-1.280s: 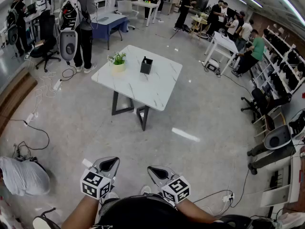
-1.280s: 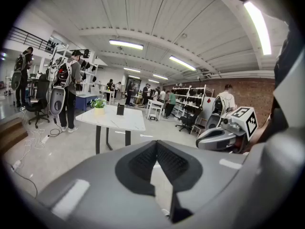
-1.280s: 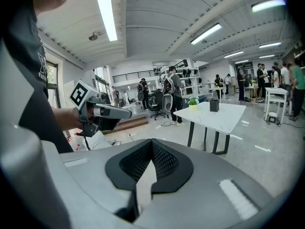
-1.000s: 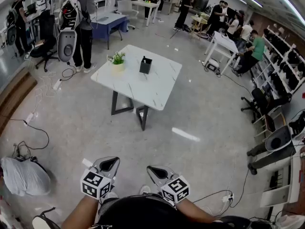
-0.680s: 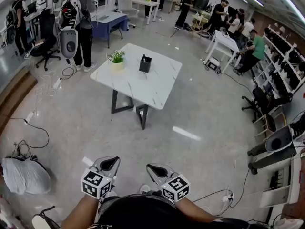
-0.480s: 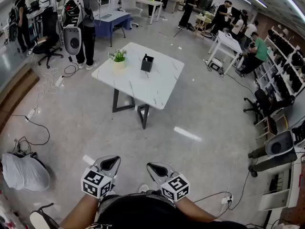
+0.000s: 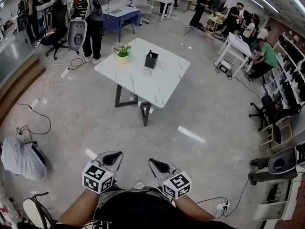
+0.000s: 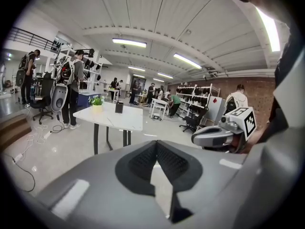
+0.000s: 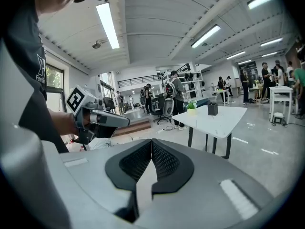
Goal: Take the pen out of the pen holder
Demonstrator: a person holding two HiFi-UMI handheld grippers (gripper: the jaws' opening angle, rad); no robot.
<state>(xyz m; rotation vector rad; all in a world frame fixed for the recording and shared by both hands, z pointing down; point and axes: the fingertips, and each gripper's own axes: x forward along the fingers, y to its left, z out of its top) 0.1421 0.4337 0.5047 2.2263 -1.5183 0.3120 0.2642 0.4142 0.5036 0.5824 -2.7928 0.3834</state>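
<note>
Change: the table [image 7: 159,85] stands a little nearer in the head view than half a second ago; both grippers are still held low, close to the body.
Left gripper [image 7: 111,155]: jaws closed tip to tip, nothing between them.
Right gripper [image 7: 155,162]: jaws likewise together, empty.
Pen holder [image 7: 151,60]: on the table, well ahead of both grippers, beside a potted plant [image 7: 122,51].
Pen [image 7: 149,53]: upright in the pen holder.

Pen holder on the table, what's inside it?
A thin dark pen pokes out of the black pen holder. The holder's walls hide the rest of the pen and anything else inside.
</note>
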